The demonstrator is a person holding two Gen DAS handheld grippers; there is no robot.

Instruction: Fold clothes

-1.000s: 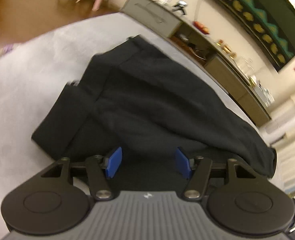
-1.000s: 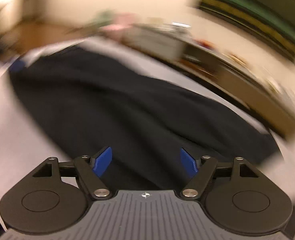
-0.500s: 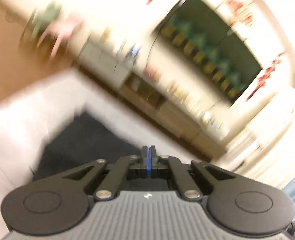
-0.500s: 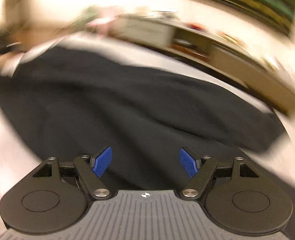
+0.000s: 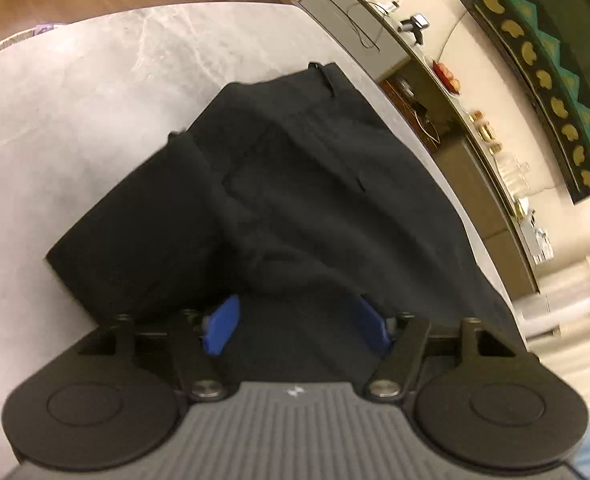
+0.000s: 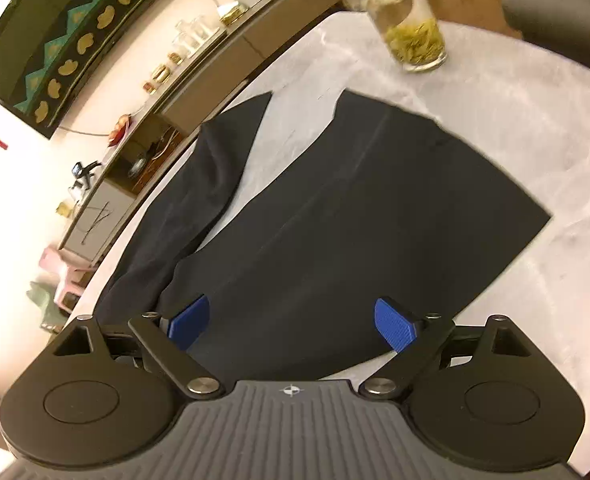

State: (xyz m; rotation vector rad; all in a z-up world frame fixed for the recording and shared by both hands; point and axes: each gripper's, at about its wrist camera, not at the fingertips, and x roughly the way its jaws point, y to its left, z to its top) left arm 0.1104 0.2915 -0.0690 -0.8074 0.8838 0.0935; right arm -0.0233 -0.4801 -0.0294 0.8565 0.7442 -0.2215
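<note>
Black trousers [image 5: 315,200] lie on a grey marble table [image 5: 75,100], waistband and belt loop at the far end, with a rumpled fold near my left gripper [image 5: 295,328]. Its jaws are opening; black cloth shows between the blue pads [image 5: 221,330], which do not press on it. In the right wrist view the two trouser legs [image 6: 355,220] fan out flat across the table [image 6: 535,140]. My right gripper [image 6: 291,326] hovers over the nearer leg, its jaws wide and still opening, gripping nothing.
A glass jar [image 6: 411,28] with yellow-green contents stands on the table beyond the trouser hems. A long sideboard [image 5: 455,120] with small items runs along the wall past the table's far edge. A grey chair back [image 6: 567,12] stands behind the jar.
The left gripper shut and swung up half a second ago, then came back down over the trousers and opened. The right gripper swept sideways, rolled strongly and widened; it now looks along the legs.
</note>
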